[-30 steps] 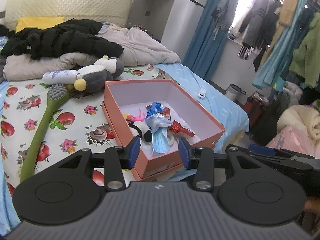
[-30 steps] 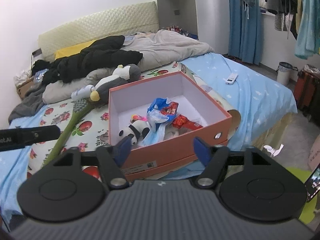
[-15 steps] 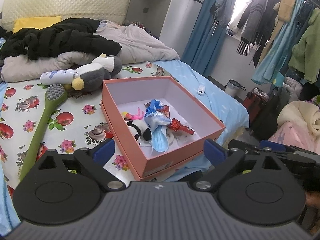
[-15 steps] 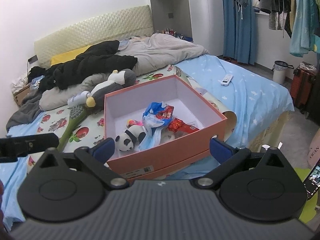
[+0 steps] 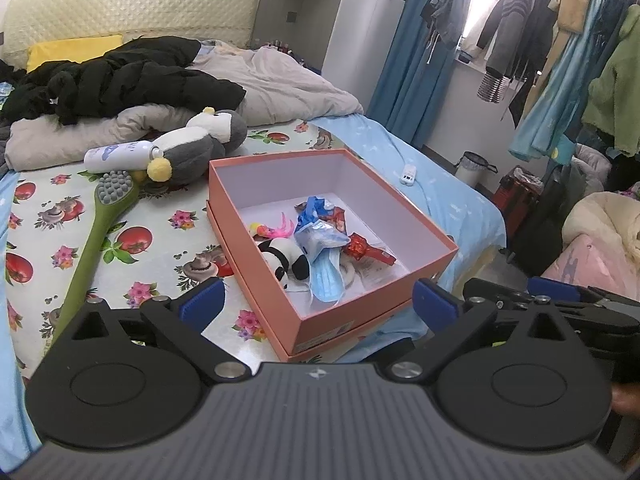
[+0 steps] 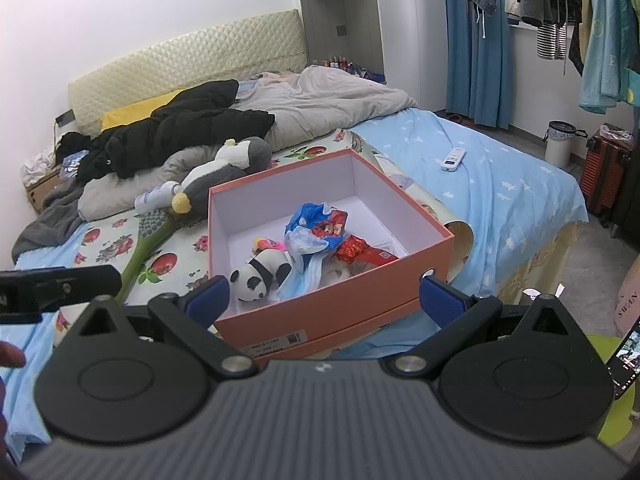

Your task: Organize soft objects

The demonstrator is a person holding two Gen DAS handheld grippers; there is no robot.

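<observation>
An open orange box [image 5: 436,246] [image 6: 328,316] sits on the bed's near corner. Inside lie a small panda plush [image 5: 286,258] [image 6: 260,272], a blue face mask [image 5: 326,276], a blue wrapper [image 6: 312,224], a red packet [image 5: 366,250] and a pink item [image 5: 276,228]. A grey penguin plush [image 5: 200,146] [image 6: 224,168] lies on the bed behind the box. My left gripper [image 5: 316,306] is open and empty, in front of the box. My right gripper [image 6: 324,298] is open and empty, in front of the box too.
A green long-handled brush [image 5: 92,236] and a white bottle [image 5: 118,154] lie left of the box. Black and grey bedding [image 5: 120,80] piles at the back. A white remote [image 6: 454,158] lies on the blue sheet. Clothes [image 5: 560,40] hang at right.
Both grippers opened wide from a nearly shut stance. Both drew back slightly from the box.
</observation>
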